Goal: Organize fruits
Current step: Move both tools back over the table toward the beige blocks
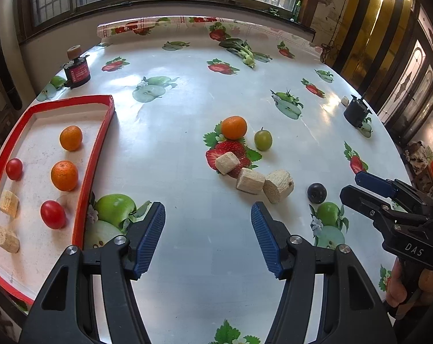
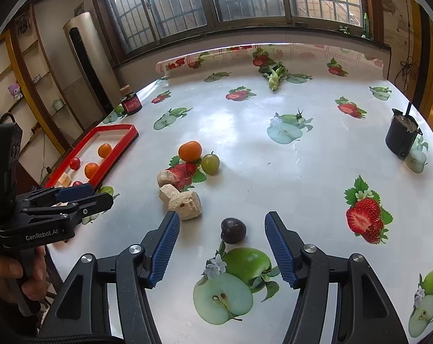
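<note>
My right gripper [image 2: 222,246] hangs with its jaws parted wide and empty just short of the dark plum [image 2: 233,230], and if I close off-centre the round fruit could squirt out and roll toward the cut chunks [image 2: 185,205] just beyond it. My left gripper [image 1: 208,235] is likewise spread open with nothing in it over bare cloth, between the plum and the red tray [image 1: 97,143]. Well to the plum's left, that tray holds two oranges, two red tomatoes and two pale chunks, while one orange [image 1: 234,127] and a green fruit [image 1: 263,140] wait beyond the plum.
</note>
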